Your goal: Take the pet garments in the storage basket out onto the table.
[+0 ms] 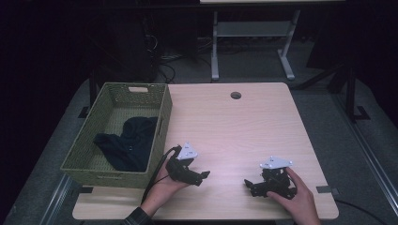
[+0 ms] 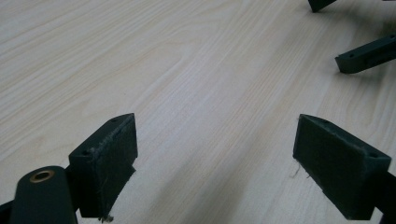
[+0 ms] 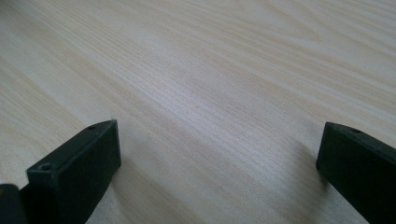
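Both grippers rest low on the light wooden table [image 1: 234, 126] near its front edge, each held by a hand. My left gripper [image 1: 202, 176] is open, its jaws wide apart over bare wood [image 2: 215, 140]. My right gripper [image 1: 248, 184] is also open, with nothing between its jaws [image 3: 219, 154]. The two point toward each other across a short gap. In the left gripper view the right gripper's fingertips [image 2: 364, 55] show at the upper right. A dark garment [image 1: 126, 143] lies crumpled inside the green woven basket [image 1: 162, 117] at the table's left.
The basket overhangs the table's left side, close beside my left hand. A round cable hole [image 1: 235, 95] sits near the table's far edge. Beyond the table stand a white desk frame [image 1: 253, 33] and cables on the grey floor.
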{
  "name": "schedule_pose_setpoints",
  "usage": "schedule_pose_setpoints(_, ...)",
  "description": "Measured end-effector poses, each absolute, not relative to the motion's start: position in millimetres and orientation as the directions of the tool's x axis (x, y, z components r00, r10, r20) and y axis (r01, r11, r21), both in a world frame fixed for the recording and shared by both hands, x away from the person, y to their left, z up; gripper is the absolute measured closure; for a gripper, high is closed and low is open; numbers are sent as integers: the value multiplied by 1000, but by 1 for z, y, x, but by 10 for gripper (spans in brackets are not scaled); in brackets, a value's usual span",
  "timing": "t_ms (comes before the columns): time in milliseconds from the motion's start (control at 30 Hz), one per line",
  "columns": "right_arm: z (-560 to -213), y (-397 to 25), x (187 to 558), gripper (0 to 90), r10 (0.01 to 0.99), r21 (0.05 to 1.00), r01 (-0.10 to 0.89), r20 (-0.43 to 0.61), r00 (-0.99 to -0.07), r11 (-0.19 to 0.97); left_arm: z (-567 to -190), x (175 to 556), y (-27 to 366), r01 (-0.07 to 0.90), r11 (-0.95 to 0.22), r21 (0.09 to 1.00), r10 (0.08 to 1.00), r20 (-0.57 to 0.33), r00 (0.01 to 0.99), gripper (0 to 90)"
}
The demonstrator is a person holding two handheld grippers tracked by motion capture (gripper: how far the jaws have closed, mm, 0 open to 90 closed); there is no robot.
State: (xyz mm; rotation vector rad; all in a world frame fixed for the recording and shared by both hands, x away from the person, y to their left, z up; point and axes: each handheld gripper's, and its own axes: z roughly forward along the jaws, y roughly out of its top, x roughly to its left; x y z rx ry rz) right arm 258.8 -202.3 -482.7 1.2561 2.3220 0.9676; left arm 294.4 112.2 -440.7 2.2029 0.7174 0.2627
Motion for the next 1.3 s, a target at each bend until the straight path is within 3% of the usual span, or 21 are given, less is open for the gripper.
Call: schedule_pose_setpoints(1300, -483, -202, 259, 0, 830, 698, 606, 32, -557, 381, -402, 306, 111, 395, -484, 781, 573, -59, 817, 132)
